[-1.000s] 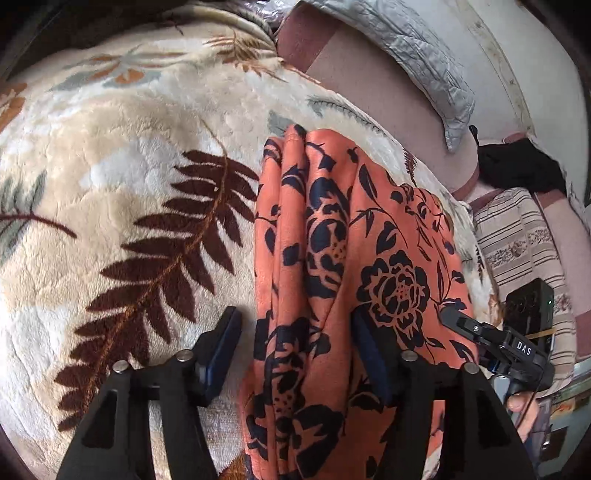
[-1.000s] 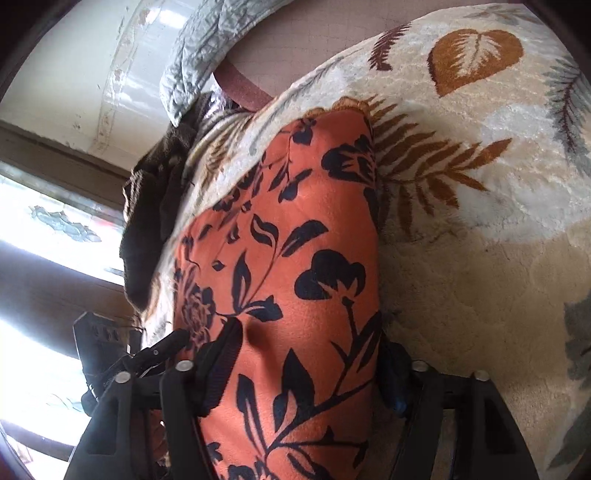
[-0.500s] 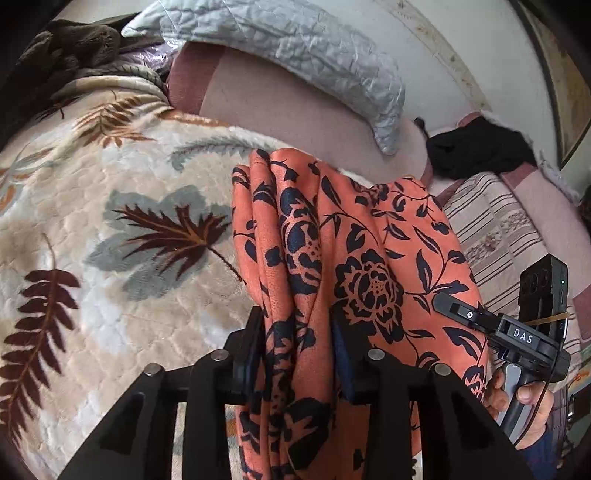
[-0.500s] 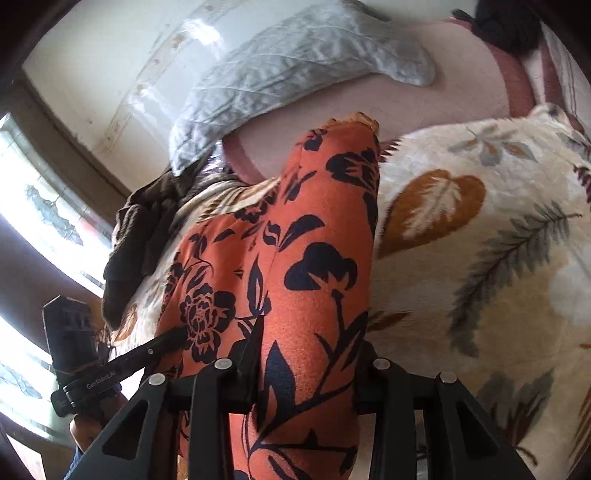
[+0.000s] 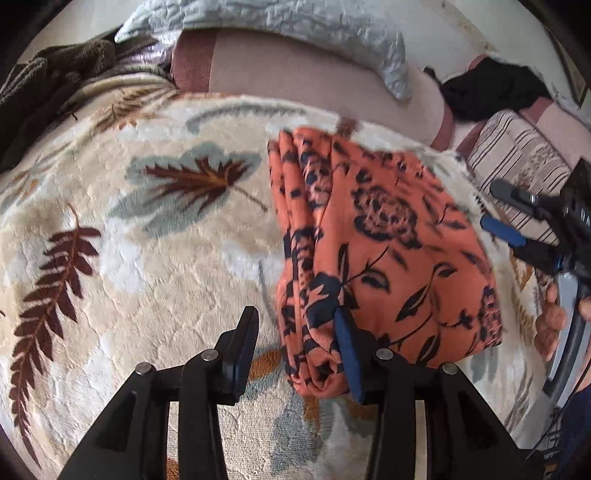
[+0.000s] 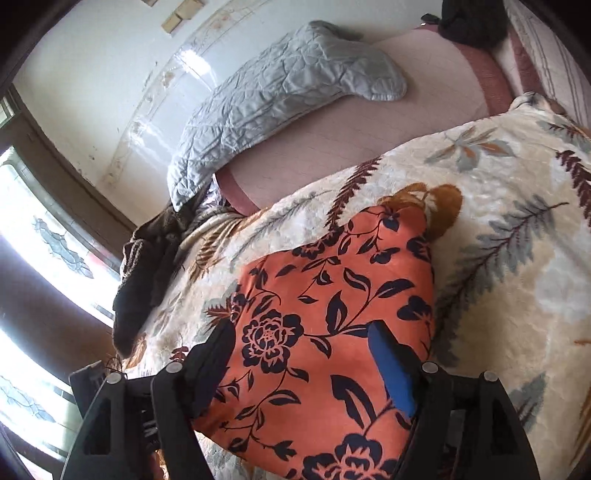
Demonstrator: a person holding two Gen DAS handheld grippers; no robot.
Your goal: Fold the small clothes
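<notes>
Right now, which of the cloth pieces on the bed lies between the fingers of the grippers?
The orange floral garment, folded on the leaf-patterned blanket. The grey quilted pillow, the brown knit and the black cloth lie far off.

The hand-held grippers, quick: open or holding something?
Left hand-held gripper: just opened, not pinching the orange flowered cloth.
Right hand-held gripper: just opened wide, holding nothing.

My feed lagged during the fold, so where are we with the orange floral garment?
Done: the orange floral garment lies folded into a compact stack on the leaf-print blanket, layered edges on its left side. In hand: nothing. The right hand-held gripper has just opened, hovering over the cloth; the left hand-held gripper is open, gripping nothing. Left: back away; I see no other unfolded small clothes.
</notes>
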